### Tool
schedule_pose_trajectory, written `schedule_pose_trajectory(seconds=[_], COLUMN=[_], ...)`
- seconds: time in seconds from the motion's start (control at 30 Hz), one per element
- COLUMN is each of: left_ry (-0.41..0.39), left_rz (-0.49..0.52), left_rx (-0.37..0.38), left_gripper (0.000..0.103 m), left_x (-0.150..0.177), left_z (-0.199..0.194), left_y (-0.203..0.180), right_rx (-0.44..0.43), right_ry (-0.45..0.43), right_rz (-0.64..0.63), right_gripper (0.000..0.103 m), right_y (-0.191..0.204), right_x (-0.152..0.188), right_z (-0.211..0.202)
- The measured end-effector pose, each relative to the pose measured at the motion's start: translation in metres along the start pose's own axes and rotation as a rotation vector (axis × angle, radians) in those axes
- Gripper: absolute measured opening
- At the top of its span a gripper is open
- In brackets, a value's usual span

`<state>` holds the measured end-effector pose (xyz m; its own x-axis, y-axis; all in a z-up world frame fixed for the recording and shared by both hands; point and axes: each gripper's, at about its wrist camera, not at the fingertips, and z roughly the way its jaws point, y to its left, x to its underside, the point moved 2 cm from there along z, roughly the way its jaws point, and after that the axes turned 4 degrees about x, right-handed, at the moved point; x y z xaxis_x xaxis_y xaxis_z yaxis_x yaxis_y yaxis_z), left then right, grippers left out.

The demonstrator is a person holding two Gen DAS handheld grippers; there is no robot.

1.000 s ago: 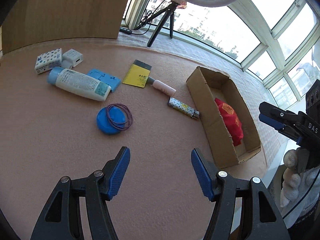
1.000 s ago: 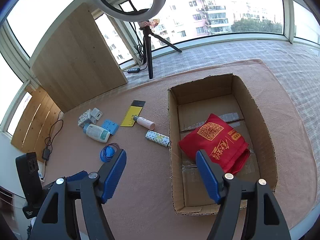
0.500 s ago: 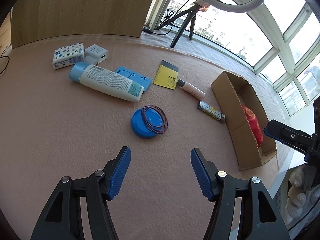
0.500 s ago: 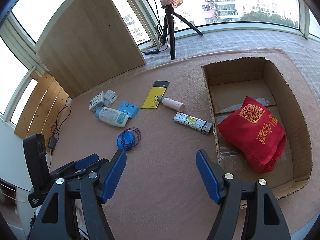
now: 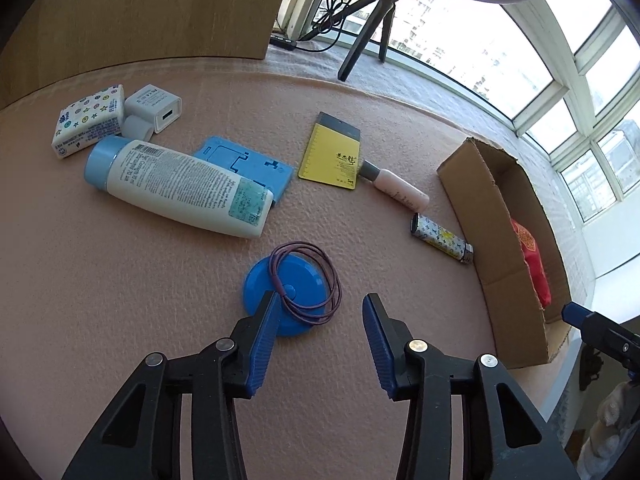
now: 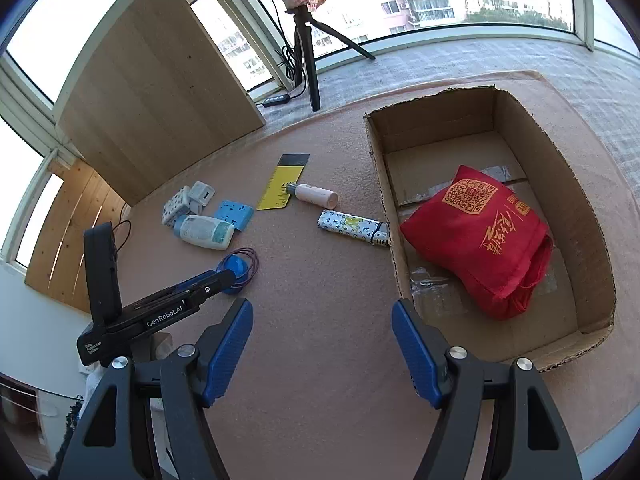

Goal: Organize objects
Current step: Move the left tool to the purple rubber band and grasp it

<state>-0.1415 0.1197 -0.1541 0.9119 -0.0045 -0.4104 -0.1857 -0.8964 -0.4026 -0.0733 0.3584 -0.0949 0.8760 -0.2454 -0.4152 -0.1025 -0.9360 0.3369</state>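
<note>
Just ahead of the wide-open, empty left gripper [image 5: 319, 307] lay the blue disc [image 5: 285, 297] with a purple band [image 5: 307, 277], unboxed. Beyond it, the lotion bottle [image 5: 180, 187] and lighter [image 5: 441, 239] also waited. Only the red bag [image 6: 482, 236] sat in the cardboard box [image 6: 576, 216], right of the spread, empty right gripper [image 6: 322, 330].

Bare mat [image 6: 320, 320] lies between blue lid [image 5: 288, 280] and cardboard box [image 6: 390, 216].

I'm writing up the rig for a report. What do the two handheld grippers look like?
Both match: the left gripper and the right gripper have black plastic arms with silver rivets and ribbed blue pads on the fingers. Seen from the right wrist view, the left one's black body reads "GenRobot.AI" in white, with an upright black block behind.
</note>
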Motion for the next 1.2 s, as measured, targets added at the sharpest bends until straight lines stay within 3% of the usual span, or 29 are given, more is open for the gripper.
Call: schedule_pose_trajectory(seconds=[0.2, 0.6, 0.77, 1.2], left_ry=[0.012, 0.077, 0.098, 0.036], left_rz=[0.018, 0.097, 0.062, 0.002], left_rx=[0.018, 0.125, 0.104, -0.017], left_gripper=[0.042, 0.042, 0.042, 0.042], left_x=[-0.003, 0.006, 0.006, 0.011], left_z=[0.009, 0.029, 0.033, 0.002], left_y=[-0.004, -0.034, -0.019, 0.029], right_rx=[-0.002, 0.000, -0.003, -0.002], right_ry=[0.001, 0.014, 0.020, 0.023], right_rz=[0.001, -0.011, -0.001, -0.051], right_gripper=[0.069, 0.069, 0.069, 0.069], right_y=[0.001, 0.005, 0.003, 0.019], right_x=[-0.003, -0.007, -0.006, -0.010], right_z=[0.002, 0.009, 0.011, 0.019])
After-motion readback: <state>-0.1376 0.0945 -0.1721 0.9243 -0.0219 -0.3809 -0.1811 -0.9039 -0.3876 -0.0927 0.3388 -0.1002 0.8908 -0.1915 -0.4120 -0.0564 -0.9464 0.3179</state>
